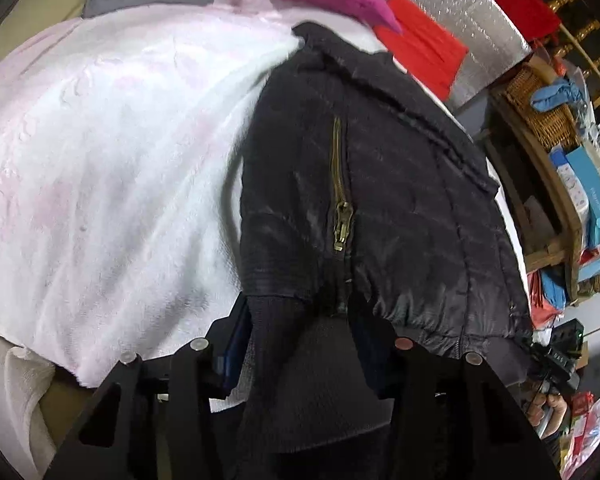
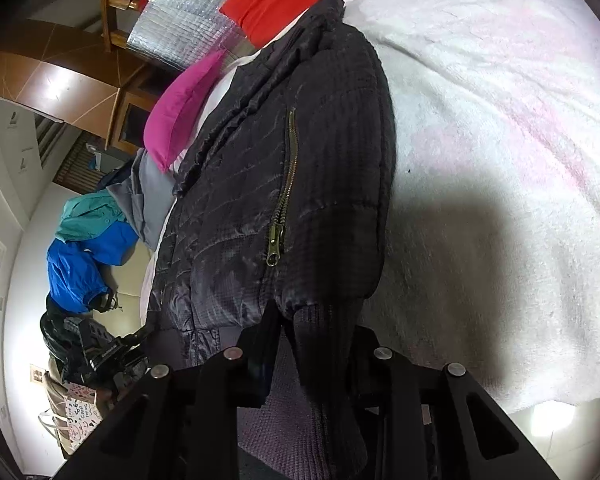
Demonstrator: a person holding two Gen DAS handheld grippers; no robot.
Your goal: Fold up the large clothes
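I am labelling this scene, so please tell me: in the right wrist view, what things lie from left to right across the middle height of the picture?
Blue garment on the floor → grey cloth → black quilted jacket → its brass zipper → white fluffy blanket.

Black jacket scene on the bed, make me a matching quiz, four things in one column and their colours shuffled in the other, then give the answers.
Things:
1. quilted jacket
2. pocket zipper
3. fluffy blanket
4. pillow

Colours:
A. magenta
B. pale pink and white
C. brass
D. black

Pairs: 1-D, 2-C, 3-B, 4-A
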